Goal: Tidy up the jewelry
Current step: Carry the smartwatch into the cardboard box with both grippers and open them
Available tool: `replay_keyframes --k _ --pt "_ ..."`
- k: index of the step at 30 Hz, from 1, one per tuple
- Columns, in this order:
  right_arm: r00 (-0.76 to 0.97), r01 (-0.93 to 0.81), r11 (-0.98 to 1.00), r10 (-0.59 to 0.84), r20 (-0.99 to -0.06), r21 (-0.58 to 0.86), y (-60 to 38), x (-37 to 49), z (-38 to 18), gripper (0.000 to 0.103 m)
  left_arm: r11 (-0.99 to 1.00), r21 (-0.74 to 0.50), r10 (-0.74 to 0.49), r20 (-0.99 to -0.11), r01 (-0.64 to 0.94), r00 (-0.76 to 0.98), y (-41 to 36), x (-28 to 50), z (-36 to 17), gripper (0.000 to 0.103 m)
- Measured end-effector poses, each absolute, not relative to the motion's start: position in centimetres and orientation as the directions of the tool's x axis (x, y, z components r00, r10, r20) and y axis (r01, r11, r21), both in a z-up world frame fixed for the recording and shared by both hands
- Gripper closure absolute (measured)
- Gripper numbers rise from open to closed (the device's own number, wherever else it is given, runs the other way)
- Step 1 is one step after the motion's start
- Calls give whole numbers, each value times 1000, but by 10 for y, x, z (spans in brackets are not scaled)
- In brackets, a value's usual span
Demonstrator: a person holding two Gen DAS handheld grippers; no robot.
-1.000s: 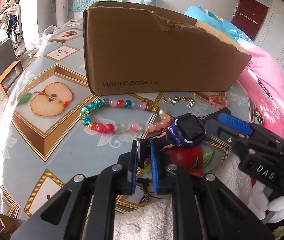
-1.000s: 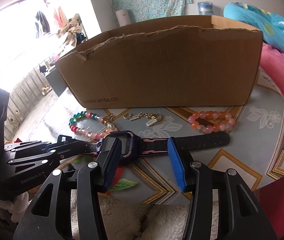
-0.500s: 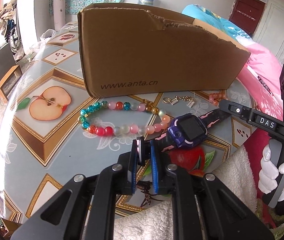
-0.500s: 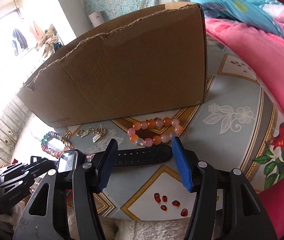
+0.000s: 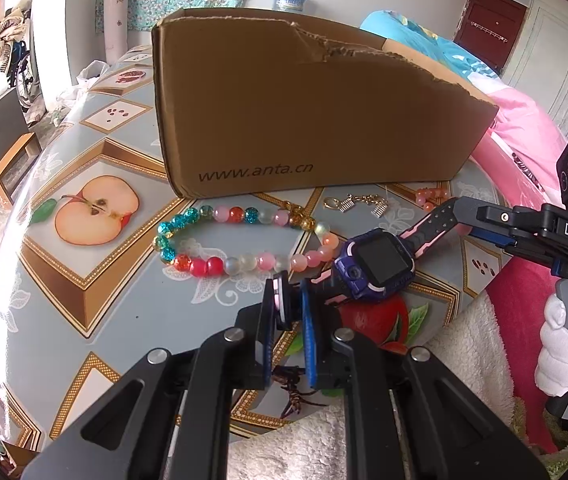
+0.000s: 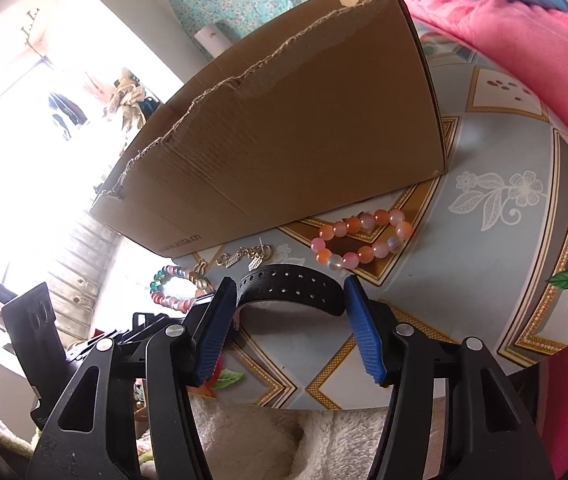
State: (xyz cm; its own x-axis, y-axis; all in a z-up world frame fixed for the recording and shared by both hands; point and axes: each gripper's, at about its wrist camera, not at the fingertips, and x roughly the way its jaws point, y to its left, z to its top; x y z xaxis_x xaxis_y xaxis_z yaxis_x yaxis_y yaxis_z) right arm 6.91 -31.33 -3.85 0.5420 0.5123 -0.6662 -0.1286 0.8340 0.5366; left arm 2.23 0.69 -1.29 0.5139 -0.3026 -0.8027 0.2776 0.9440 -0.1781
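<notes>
- L claw (image 5: pixel 288 312): jaws nearly closed, clamped on the near strap end of the watch (image 5: pixel 378 262), low over the counter (image 5: pixel 63 320).
- Watch long axis runs diag in L view: near strap at lower left, purple case w/ dark screen mid, far strap up-right. Screen faces up.
- Multicolor bead bracelet (image 5: pixel 239 240) flat on counter just behind watch, in front of cardboard box (image 5: pixel 304 120).
- Gold chain (image 5: pixel 362 204) right of it, near the box base.
- R claw (image 6: pixel 290 326): jaws have just been closing a bit, far strap arched between them. Pad contact unclear, so grip = can't tell.
- Orange/pink bracelet (image 6: pixel 360 240) behind the strap in R view, mostly cut off in L view.
- Box interior hidden. Watch case barely visible in R view.
</notes>
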Motion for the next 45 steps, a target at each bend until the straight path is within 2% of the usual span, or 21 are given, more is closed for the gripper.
replay_keyframes --k 2,5,8,17,20,24,27,29,34,39,42,45 --pt "545 -137 846 498 -674 515 -313 73 -36 66 944 -172 -300 -800 280 519 6 21 -13 92" --pt "542 -144 853 492 -681 502 -308 76 -36 79 945 -168 -298 -795 281 528 6 21 -12 92" --pt "546 -156 853 494 -677 498 -303 76 -34 85 946 -164 -296 -790 280 537 5 19 -12 92" --pt "585 -240 867 489 -647 437 -285 61 1 89 938 -178 -328 -734 298 595 13 3 16 92" --pt "601 -268 865 494 -628 425 -281 56 24 89 931 -177 -349 -695 320 629 18 -2 43 92" --pt "647 -347 861 507 -570 373 -273 56 70 89 910 -165 -398 -599 379 695 26 3 95 92" --pt "673 -400 859 512 -534 320 -267 75 103 89 911 -112 -390 -554 398 735 25 30 125 92" --pt "675 -413 861 507 -535 296 -263 100 117 89 900 -126 -413 -550 417 726 23 59 139 92" --pt "607 -379 882 465 -644 279 -256 189 114 89 897 -111 -388 -663 428 640 4 154 140 92" --pt "443 -308 895 436 -783 324 -254 269 75 89 909 -98 -309 -808 404 501 -16 237 103 92" --pt "348 -250 897 434 -831 364 -259 302 52 89 918 -46 -238 -858 393 456 -25 265 80 92" --pt "312 -218 916 391 -866 336 -263 318 38 85 923 -25 -193 -892 383 408 -29 280 67 91"
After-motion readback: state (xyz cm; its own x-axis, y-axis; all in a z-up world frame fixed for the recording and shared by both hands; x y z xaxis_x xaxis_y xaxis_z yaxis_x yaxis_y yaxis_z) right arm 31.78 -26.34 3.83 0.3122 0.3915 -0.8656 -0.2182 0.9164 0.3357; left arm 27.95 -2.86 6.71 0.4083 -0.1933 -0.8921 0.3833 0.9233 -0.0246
